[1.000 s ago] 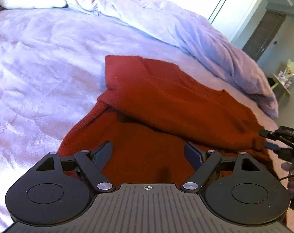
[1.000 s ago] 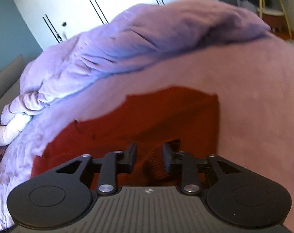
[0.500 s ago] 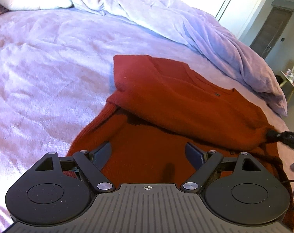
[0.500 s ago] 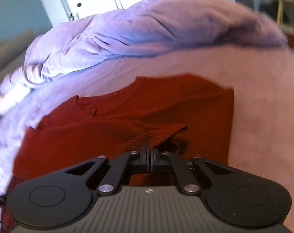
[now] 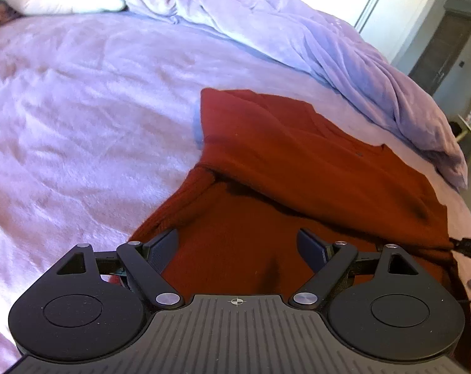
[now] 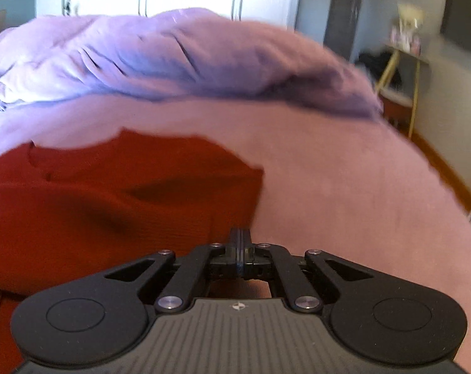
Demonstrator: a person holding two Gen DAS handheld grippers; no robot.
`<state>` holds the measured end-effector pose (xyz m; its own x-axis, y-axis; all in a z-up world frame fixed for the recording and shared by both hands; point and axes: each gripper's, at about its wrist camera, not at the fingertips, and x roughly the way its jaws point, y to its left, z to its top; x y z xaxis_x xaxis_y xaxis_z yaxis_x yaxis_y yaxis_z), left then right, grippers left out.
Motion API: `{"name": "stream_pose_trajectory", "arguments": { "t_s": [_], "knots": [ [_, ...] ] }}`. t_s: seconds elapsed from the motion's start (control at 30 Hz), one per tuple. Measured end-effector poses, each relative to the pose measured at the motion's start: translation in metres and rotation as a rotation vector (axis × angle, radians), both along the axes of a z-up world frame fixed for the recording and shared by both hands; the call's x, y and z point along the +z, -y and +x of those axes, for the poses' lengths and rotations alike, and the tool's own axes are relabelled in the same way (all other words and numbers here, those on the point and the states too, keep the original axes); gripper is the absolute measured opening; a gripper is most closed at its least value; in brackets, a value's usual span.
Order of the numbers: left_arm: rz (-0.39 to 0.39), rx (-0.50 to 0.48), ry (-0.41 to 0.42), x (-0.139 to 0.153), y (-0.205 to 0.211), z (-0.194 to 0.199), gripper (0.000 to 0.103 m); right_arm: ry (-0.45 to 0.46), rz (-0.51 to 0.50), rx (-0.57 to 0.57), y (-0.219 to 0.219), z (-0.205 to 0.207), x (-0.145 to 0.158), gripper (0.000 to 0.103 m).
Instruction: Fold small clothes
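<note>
- A dark red knitted sweater is laid on a bed covered with a lilac sheet; a crumpled lilac duvet is heaped along the far side of the bed.
- The sweater is already partly folded: in the left wrist view one layer is seen lying over the body of the garment, with a shadowed fold line running across it.
- The step in hand is judged to be the taking of the sweater's right edge for another fold.
- The fingers of the right gripper are pressed fully together at that edge, where the red knit meets the sheet. Whether cloth is really pinched between them cannot be told, because the tips hide the contact and this view is blurred.
- The fingers of the left gripper are held wide apart above the near part of the sweater, and nothing is gripped between them.
- Both grippers are pointed forward and downward at the bed. A part of the right gripper is seen as a dark tip at the right border of the left wrist view.
- For the next move, it is judged that the edge should be lifted and carried across the body of the sweater, provided that the cloth is caught. The free part may need to be pressed or taken by the left fingers, so that the lower layer is not dragged.
</note>
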<state>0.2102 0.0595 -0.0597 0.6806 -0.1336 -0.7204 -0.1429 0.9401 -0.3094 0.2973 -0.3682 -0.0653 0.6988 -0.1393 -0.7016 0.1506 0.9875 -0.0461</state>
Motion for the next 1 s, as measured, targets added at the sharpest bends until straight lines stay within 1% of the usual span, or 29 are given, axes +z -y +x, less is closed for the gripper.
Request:
{"name": "stream_pose_trajectory", "arguments": {
  "t_s": [0.03, 0.07, 0.13, 0.2, 0.3, 0.37, 0.43, 0.5, 0.57, 0.63, 0.7, 0.77, 0.8, 0.83, 0.87, 0.9, 0.93, 0.97, 1.0],
  "knots": [
    [0.009, -0.005, 0.009, 0.004, 0.001, -0.001, 0.088, -0.011, 0.031, -0.018, 0.006, -0.001, -0.002, 0.0],
    [0.013, -0.009, 0.022, 0.008, 0.002, -0.002, 0.088, -0.003, 0.052, -0.034, 0.01, -0.003, 0.0, 0.0],
    [0.01, -0.016, 0.046, 0.016, 0.005, -0.003, 0.089, 0.035, 0.128, -0.061, 0.017, -0.009, 0.006, 0.003],
    [0.008, -0.029, 0.066, 0.022, 0.01, 0.002, 0.091, 0.065, 0.183, -0.058, 0.019, -0.014, 0.011, 0.006],
    [0.031, -0.029, 0.077, 0.027, 0.021, 0.018, 0.091, 0.103, 0.189, 0.005, 0.002, -0.012, 0.02, 0.008],
    [0.027, -0.031, 0.091, 0.028, 0.029, 0.032, 0.091, 0.096, 0.203, 0.1, -0.024, -0.008, 0.021, 0.012],
    [0.035, -0.031, 0.091, 0.026, 0.038, 0.049, 0.091, 0.085, 0.184, 0.207, -0.055, -0.003, 0.018, 0.013],
    [0.062, -0.026, 0.083, 0.02, 0.05, 0.066, 0.091, 0.101, 0.132, 0.307, -0.088, 0.001, 0.013, 0.013],
    [0.092, -0.045, 0.087, 0.013, 0.063, 0.085, 0.091, 0.109, 0.103, 0.348, -0.112, 0.011, 0.006, 0.013],
    [0.133, -0.069, 0.056, 0.001, 0.075, 0.103, 0.09, 0.09, 0.083, 0.347, -0.126, 0.025, -0.004, 0.013],
    [0.188, -0.08, 0.052, -0.009, 0.083, 0.115, 0.09, 0.055, 0.035, 0.333, -0.13, 0.038, -0.015, 0.013],
    [0.25, -0.093, 0.059, -0.016, 0.089, 0.122, 0.091, 0.056, -0.068, 0.29, -0.122, 0.047, -0.026, 0.013],
    [0.269, -0.1, 0.061, -0.019, 0.09, 0.125, 0.093, 0.064, -0.107, 0.249, -0.109, 0.053, -0.029, 0.012],
    [0.281, -0.109, 0.064, -0.021, 0.091, 0.128, 0.095, 0.072, -0.099, 0.228, -0.097, 0.057, -0.031, 0.011],
    [0.29, -0.113, 0.066, -0.022, 0.09, 0.129, 0.096, 0.078, -0.07, 0.216, -0.083, 0.059, -0.031, 0.01],
    [0.285, -0.115, 0.066, -0.022, 0.089, 0.13, 0.096, 0.077, -0.068, 0.207, -0.074, 0.062, -0.03, 0.01],
    [0.275, -0.116, 0.066, -0.02, 0.087, 0.128, 0.095, 0.08, -0.099, 0.197, -0.069, 0.062, -0.029, 0.022],
    [0.267, -0.114, 0.065, -0.017, 0.085, 0.124, 0.095, 0.071, -0.133, 0.165, -0.065, 0.062, -0.026, 0.025],
    [0.256, -0.116, 0.07, -0.014, 0.083, 0.117, 0.095, 0.067, -0.101, 0.157, -0.059, 0.059, -0.023, 0.025]
  ]
}}
